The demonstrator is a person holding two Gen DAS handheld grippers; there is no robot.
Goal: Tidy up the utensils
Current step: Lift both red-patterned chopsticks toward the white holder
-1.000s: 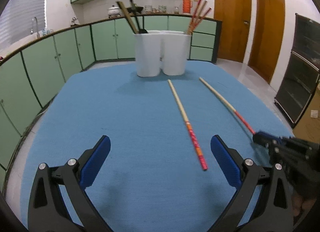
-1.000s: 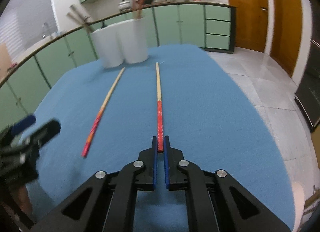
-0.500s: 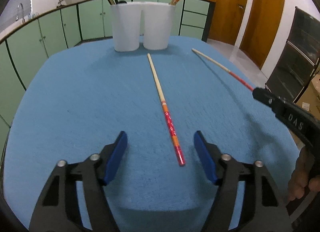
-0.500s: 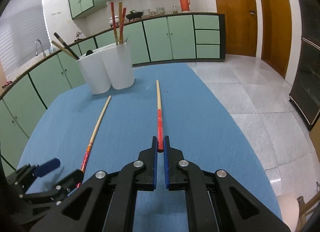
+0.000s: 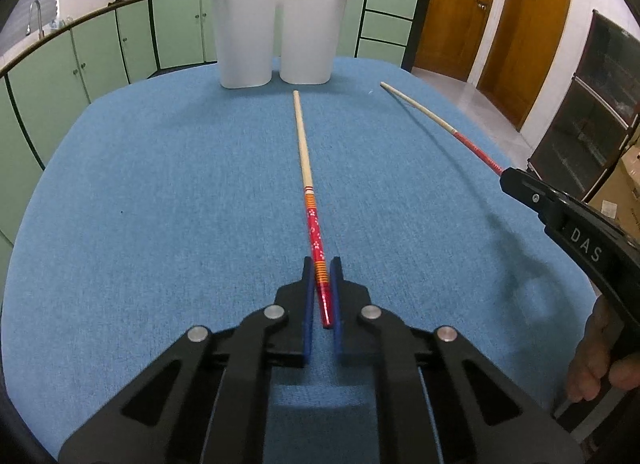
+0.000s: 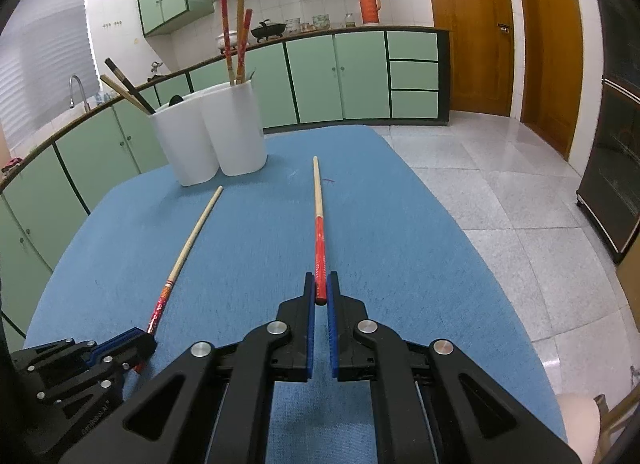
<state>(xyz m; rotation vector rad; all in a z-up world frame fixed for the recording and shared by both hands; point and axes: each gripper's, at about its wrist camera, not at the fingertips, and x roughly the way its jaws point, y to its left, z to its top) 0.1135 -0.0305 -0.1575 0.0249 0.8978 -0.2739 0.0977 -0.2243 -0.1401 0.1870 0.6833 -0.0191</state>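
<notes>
My left gripper is shut on the red patterned end of a long chopstick that lies on the blue table, tip toward the holders. My right gripper is shut on the red end of a second chopstick, held lifted above the table; it also shows in the left wrist view. Two white holders stand at the table's far end: the left one holds dark and wooden utensils, the right one holds red chopsticks. The left gripper also shows in the right wrist view.
The blue cloth table drops off to tiled floor on the right. Green cabinets run behind the table. A black cabinet and wooden doors stand at the right.
My left gripper moved forward and closed on the red end of the middle chopstick. My right gripper kept hold of its chopstick and lifted it off the table.
</notes>
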